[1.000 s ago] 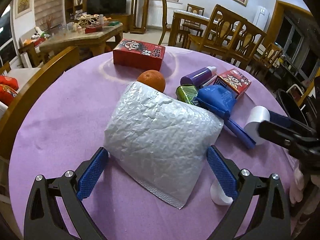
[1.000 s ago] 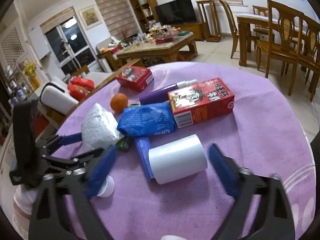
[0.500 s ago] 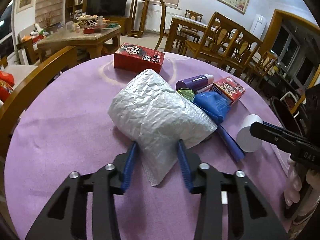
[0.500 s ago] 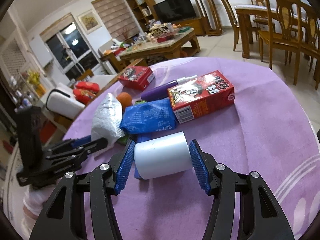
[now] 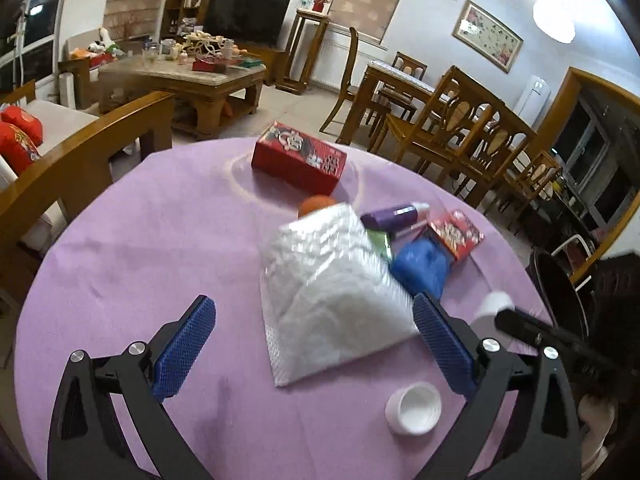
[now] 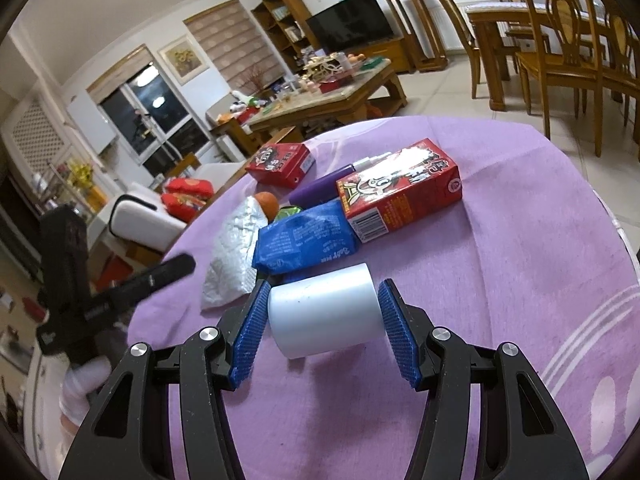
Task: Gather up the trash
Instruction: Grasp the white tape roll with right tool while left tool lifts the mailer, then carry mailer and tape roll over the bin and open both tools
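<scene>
A silver bubble mailer [image 5: 332, 280] lies blurred on the purple tablecloth [image 5: 140, 240]. My left gripper [image 5: 312, 302] straddles its near edge; the jaws are opening, and neither pad presses on it. A white cap [image 5: 414, 408] sits by the right finger. My right gripper [image 6: 324, 286] is shut on a white roll [image 6: 324, 316], one pad on each end. Beyond the roll lie a blue packet [image 6: 304, 240], a red carton [image 6: 400, 196], a purple bottle [image 6: 320, 190], an orange [image 6: 268, 202] and the mailer [image 6: 234, 252].
A second red box [image 5: 298, 158] lies at the table's far side. A dark bin [image 5: 556, 292] stands off the table's right edge. Wooden chairs [image 5: 472, 132] and a sofa arm [image 5: 80, 164] ring the table. A gloved hand [image 6: 80, 384] holds the left gripper.
The left jaws pinched the mailer and lifted it half a second ago; they have now sprung wide and it has dropped back. The right jaws closed on the white roll and hold it.
</scene>
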`<state>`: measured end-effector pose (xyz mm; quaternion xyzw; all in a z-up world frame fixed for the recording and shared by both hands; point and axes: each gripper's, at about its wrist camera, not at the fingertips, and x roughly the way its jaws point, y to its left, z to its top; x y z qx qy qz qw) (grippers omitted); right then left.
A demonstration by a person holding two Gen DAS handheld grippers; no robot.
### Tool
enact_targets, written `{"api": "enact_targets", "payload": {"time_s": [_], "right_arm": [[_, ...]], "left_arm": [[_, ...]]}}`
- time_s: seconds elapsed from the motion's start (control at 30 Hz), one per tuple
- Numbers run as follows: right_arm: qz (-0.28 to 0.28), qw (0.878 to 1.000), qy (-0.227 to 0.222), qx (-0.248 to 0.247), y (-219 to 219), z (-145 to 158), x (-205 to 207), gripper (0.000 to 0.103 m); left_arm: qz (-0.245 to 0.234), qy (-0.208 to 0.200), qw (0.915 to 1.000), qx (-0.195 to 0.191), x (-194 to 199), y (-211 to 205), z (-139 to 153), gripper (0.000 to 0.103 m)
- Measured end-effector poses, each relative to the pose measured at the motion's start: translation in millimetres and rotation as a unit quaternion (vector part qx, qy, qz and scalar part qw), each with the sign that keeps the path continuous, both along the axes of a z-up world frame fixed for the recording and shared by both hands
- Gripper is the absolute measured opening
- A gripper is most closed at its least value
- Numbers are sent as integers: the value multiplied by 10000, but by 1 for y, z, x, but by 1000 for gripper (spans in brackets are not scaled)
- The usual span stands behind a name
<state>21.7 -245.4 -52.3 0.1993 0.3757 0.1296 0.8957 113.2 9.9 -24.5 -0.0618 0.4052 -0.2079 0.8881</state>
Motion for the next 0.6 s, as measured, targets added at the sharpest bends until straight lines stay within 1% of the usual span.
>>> {"api": "enact_targets", "payload": {"time_s": [0.07, 0.1, 0.17, 0.23, 0.3, 0.33, 0.37, 0.4, 0.43, 0.47, 0.5, 0.57, 0.6], "right_arm": [[5, 10000, -1, 30, 1, 0, 0, 56], [11, 10000, -6, 37, 2, 1, -1, 56], [13, 10000, -33, 59, 2, 2, -3, 56], [10, 9999, -52, 108, 1, 4, -4, 56], [13, 9999, -58, 140, 0, 5, -4, 56], [20, 9999, -57, 149, 0, 6, -5, 56], [25, 9999, -60, 153, 0, 6, -5, 56], [37, 9998, -66, 158, 0, 7, -6, 56], [45, 9998, -69, 159, 1, 7, -6, 56], [52, 9998, -73, 159, 2, 8, -5, 56], [62, 9998, -77, 159, 2, 8, -5, 56], [67, 9998, -94, 150, 2, 9, -7, 56], [65, 9998, -106, 155, 4, 9, -6, 56]], "left_arm": [[142, 98, 9996, 242, 14, -8, 1, 98], [138, 209, 9992, 300, 23, -12, -1, 98], [126, 510, 9981, 332, 37, -18, -11, 98], [42, 691, 9970, 355, 45, -26, -19, 97], [29, 671, 9969, 417, 47, -33, -25, 98], [51, 599, 9973, 420, 45, -33, -25, 96], [30, 541, 9978, 384, 43, -33, -25, 89], [4, 512, 9981, 334, 42, -31, -24, 77], [-25, 541, 9983, 227, 41, -29, -23, 76], [-5, 541, 9984, 189, 39, -26, -22, 71], [21, 491, 9986, 196, 36, -23, -22, 61], [106, 401, 9987, 289, 29, -19, -22, 56], [112, 353, 9991, 224, 26, -15, -22, 54]]}}
